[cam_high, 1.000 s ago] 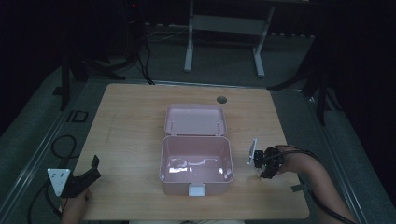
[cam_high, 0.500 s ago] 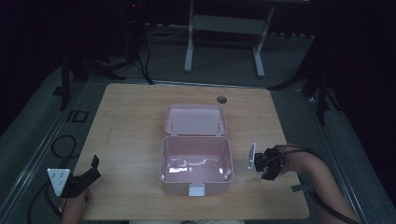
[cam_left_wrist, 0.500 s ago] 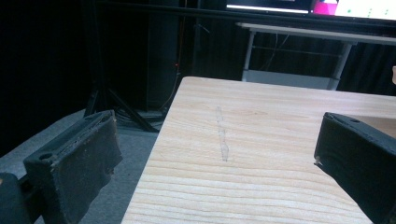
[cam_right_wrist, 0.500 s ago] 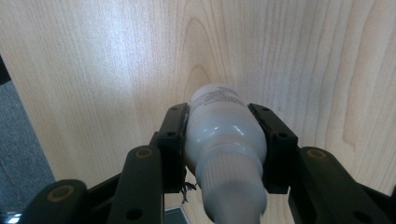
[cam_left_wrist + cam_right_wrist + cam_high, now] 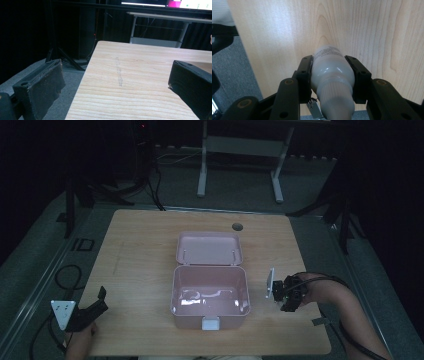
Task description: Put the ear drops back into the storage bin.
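Note:
My right gripper (image 5: 333,65) is shut on a pale grey-white bottle (image 5: 332,75). The bottle lies along the jaws, its ribbed cap toward the camera and its labelled body pointing out over the wooden table (image 5: 367,30). From the high view this right gripper (image 5: 290,295) hangs just right of an open pink box (image 5: 176,292), which looks empty. The box's lid (image 5: 209,249) lies flat behind it. My left gripper (image 5: 97,302) rests at the table's front left corner. Its jaws stand open around bare wood in the left gripper view (image 5: 117,75).
A round hole (image 5: 237,226) sits near the table's far edge. Beyond the table are a metal stand (image 5: 240,150) and cables on a dark floor. The table's left edge (image 5: 85,75) runs close beside the left gripper.
The right gripper has shifted slightly, still holding the bottle. The left gripper and the box have not moved.

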The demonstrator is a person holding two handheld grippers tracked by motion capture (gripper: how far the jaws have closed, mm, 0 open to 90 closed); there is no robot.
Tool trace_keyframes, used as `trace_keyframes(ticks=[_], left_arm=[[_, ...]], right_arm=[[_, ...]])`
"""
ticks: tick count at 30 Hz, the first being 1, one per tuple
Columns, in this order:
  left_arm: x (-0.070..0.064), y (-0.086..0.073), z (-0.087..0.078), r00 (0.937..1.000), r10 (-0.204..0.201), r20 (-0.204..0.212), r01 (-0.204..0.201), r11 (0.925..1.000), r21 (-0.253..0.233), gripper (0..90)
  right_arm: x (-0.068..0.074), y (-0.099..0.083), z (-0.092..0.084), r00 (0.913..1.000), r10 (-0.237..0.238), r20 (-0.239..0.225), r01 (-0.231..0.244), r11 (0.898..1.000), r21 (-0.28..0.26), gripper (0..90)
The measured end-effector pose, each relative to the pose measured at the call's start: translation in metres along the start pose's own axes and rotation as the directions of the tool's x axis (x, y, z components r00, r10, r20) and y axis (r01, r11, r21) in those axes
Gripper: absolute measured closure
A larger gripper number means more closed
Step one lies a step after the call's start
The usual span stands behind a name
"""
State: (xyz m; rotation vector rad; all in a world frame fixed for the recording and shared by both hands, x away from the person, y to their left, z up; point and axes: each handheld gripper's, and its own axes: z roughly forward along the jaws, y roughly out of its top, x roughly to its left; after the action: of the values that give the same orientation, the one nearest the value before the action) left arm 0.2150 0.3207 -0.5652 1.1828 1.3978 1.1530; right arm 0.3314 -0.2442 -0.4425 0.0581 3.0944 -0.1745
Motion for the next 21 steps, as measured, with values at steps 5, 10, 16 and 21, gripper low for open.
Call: trace_keyframes(ticks=[5,10,16,21], left_arm=[[0.000,0.000,0.000,1.0000,-0.001,0.001,0.001,1.0000,0.001,0.4],[0.000,0.000,0.000,1.0000,-0.001,0.001,0.001,1.0000,0.000,0.4],[0.000,0.000,0.000,1.0000,-0.001,0.001,0.001,1.0000,0.000,0.4],[0.000,0.000,0.000,1.0000,0.002,0.002,-0.002,1.0000,0.000,0.4]], right_arm=[[0.003,0.002,-0.015,1.0000,0.004,-0.007,-0.004,1.000,0.001,59.7],[0.005,0.005,-0.032,1.0000,0.007,-0.005,-0.007,1.000,-0.026,59.7],[0.008,0.012,-0.050,0.9997,0.013,0.020,-0.013,1.000,-0.023,59.7],[0.010,0.014,-0.065,0.9994,0.017,0.029,-0.017,0.999,-0.028,59.7]])
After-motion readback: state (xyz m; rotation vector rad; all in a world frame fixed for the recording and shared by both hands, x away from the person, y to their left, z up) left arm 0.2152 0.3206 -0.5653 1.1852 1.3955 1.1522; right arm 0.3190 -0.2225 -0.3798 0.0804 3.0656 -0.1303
